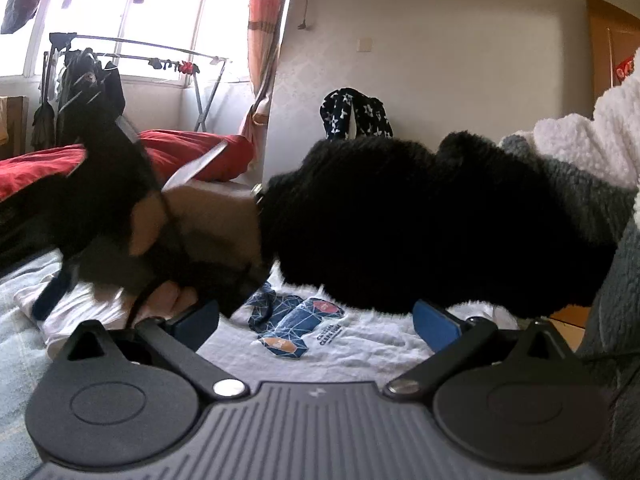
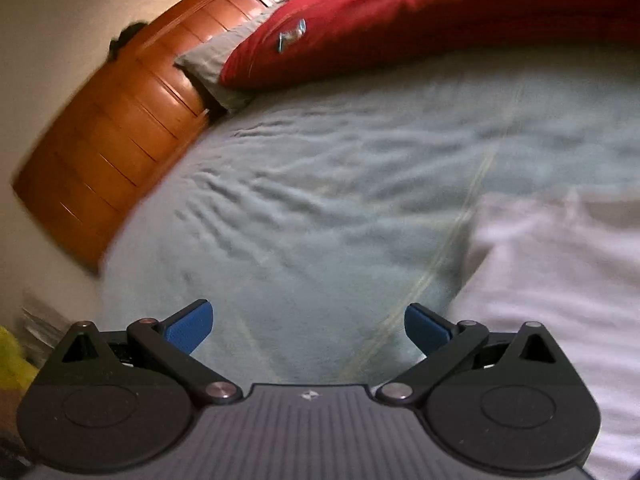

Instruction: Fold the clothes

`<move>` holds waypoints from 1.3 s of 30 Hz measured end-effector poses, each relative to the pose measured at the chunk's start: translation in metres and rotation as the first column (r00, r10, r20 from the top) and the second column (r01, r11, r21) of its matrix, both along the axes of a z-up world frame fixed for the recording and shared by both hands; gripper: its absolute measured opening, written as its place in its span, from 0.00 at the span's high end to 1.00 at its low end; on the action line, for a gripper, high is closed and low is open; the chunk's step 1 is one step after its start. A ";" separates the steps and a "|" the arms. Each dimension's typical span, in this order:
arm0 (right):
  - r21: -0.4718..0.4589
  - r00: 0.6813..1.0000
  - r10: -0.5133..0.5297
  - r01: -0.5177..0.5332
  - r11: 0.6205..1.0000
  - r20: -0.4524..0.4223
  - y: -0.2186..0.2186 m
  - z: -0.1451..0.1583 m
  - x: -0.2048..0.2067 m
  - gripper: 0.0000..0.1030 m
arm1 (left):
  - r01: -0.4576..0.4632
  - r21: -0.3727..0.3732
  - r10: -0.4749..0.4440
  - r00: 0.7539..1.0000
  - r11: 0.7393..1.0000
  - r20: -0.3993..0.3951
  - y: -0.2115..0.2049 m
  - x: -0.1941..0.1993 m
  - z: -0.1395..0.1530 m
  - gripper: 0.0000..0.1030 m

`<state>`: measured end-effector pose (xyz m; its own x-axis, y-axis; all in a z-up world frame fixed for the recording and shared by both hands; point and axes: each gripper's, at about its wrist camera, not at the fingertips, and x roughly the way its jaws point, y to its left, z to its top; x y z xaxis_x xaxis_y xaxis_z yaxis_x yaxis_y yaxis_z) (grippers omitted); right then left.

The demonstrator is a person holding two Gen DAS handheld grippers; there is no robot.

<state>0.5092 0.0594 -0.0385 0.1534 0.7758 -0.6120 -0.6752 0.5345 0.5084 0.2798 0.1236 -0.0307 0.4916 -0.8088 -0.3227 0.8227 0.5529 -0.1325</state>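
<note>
Bed (image 2: pixel 320 184) with a wrinkled pale blue sheet (image 2: pixel 280 220), wooden headboard (image 2: pixel 108 132) at one end. Directly on the sheet: white T-shirt (image 1: pixel 360 344) with a blue print, spread flat, seen also as a white cloth at the right wrist view's edge; red quilt (image 2: pixel 420 20) bunched along the far side; grey pillow (image 2: pixel 212 60) against the headboard, partly under the quilt.

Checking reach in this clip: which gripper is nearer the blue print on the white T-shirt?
Left. The left gripper hangs open right over the blue print on the white T-shirt. The right gripper is open above bare sheet beside the shirt.
</note>
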 end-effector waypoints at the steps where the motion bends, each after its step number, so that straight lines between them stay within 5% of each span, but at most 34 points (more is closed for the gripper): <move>1: -0.026 0.999 -0.019 0.020 0.999 0.029 -0.007 0.007 -0.002 0.00 | 0.003 0.000 -0.003 1.000 1.000 0.002 0.000 -0.001 0.001 0.01; 12: -0.152 0.959 -0.282 0.280 0.948 0.011 -0.129 -0.001 -0.014 0.00 | 0.045 0.032 -0.044 0.998 0.998 -0.041 -0.027 -0.016 0.022 0.01; 18: -0.117 0.959 -0.274 0.266 0.957 -0.065 -0.176 -0.006 -0.036 0.00 | 0.009 0.114 0.003 0.994 0.993 -0.109 -0.035 -0.026 0.021 0.01; 22: -0.102 0.949 -0.313 0.314 0.944 0.021 -0.192 0.011 -0.038 0.00 | -0.037 0.146 0.058 0.988 0.989 -0.143 -0.036 -0.021 0.017 0.01; 25: -0.147 0.918 -0.396 0.395 0.907 0.024 -0.200 -0.005 -0.026 0.00 | -0.098 0.171 0.129 0.976 0.980 -0.177 -0.037 -0.010 0.012 0.01; 28: -0.159 0.929 -0.370 0.367 0.917 0.007 -0.209 -0.004 -0.029 0.00 | -0.144 0.204 0.190 0.955 0.968 -0.228 -0.036 0.002 0.003 0.01; 31: -0.168 0.942 -0.337 0.330 0.929 -0.012 -0.219 -0.002 -0.033 0.00 | -0.121 0.234 0.179 0.953 0.965 -0.246 -0.041 0.008 -0.006 0.01; 39: -0.169 0.912 -0.408 0.411 0.896 0.051 -0.225 -0.020 -0.009 0.00 | -0.108 0.285 0.185 0.947 0.953 -0.261 -0.052 0.007 -0.010 0.01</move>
<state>0.5003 -0.1659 -0.0586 0.4440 0.5255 -0.7258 -0.3841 0.8434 0.3757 0.2872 0.0714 -0.0410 0.4558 -0.6014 -0.6562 0.6798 0.7111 -0.1794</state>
